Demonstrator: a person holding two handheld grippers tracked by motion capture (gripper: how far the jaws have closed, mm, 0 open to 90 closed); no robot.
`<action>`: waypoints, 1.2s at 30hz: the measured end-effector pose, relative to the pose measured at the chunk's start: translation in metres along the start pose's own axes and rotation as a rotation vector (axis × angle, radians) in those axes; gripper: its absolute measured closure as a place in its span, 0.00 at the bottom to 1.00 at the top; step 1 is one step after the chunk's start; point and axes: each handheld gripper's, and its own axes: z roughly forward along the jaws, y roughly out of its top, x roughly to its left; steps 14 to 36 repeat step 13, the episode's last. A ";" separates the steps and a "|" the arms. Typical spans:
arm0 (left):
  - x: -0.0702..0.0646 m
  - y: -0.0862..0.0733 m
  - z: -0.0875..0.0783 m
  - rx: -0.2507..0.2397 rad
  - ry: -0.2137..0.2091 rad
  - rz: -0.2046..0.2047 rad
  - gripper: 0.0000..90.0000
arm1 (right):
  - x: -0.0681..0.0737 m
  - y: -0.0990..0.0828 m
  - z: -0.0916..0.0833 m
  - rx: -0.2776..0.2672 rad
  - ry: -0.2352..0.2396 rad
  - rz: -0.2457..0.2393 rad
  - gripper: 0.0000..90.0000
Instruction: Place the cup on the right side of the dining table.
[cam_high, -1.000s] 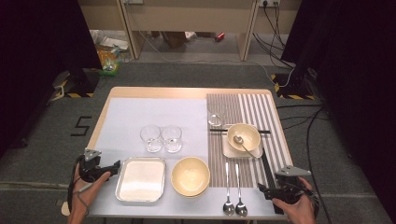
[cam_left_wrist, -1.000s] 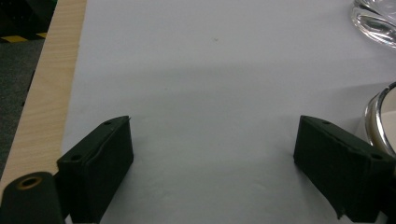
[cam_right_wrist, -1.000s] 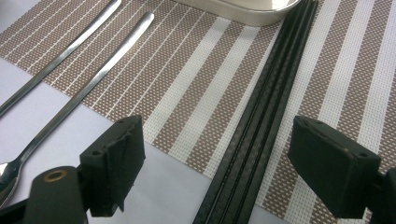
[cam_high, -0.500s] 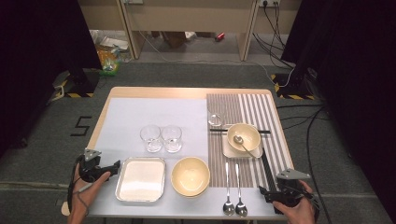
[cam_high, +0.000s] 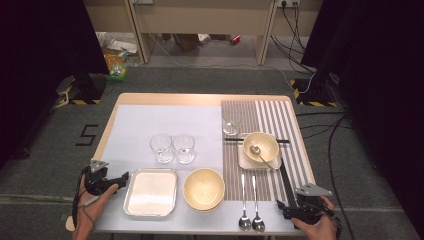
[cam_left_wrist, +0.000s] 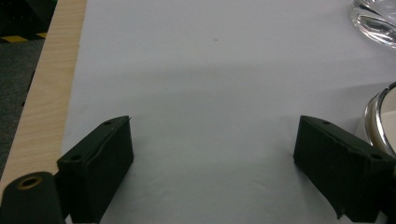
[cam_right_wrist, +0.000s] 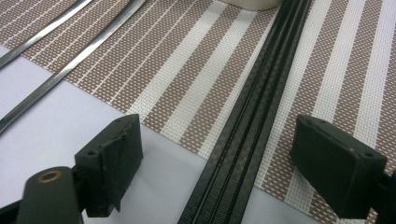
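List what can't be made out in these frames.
- Metal tray: left gripper view, cut off by the right edge.
- Glass: left gripper view, cropped at the top corner.
- Chopsticks: right gripper view, both ends run off frame.
- Small glass: high view, too small to tell contents.

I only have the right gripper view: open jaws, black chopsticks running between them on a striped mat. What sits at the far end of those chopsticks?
Observer: A square plate carrying a cream bowl with a spoon inside.
Operator: Those two metal handles at my left?
Observer: Two spoons side by side, their bowls toward the person.
Operator: Where's the left gripper?
Observer: The left gripper rests at the table's near left, jaws open, beside a metal tray.
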 end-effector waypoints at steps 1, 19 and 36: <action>0.000 0.000 0.000 -0.001 -0.001 -0.001 0.12 | 0.000 0.000 0.000 0.000 0.002 0.004 0.19; 0.000 0.000 0.000 -0.001 -0.001 -0.001 0.13 | 0.000 0.000 0.000 -0.001 0.001 0.004 0.19; 0.000 0.000 0.000 -0.001 -0.001 -0.001 0.13 | 0.000 0.000 0.000 -0.001 0.001 0.004 0.19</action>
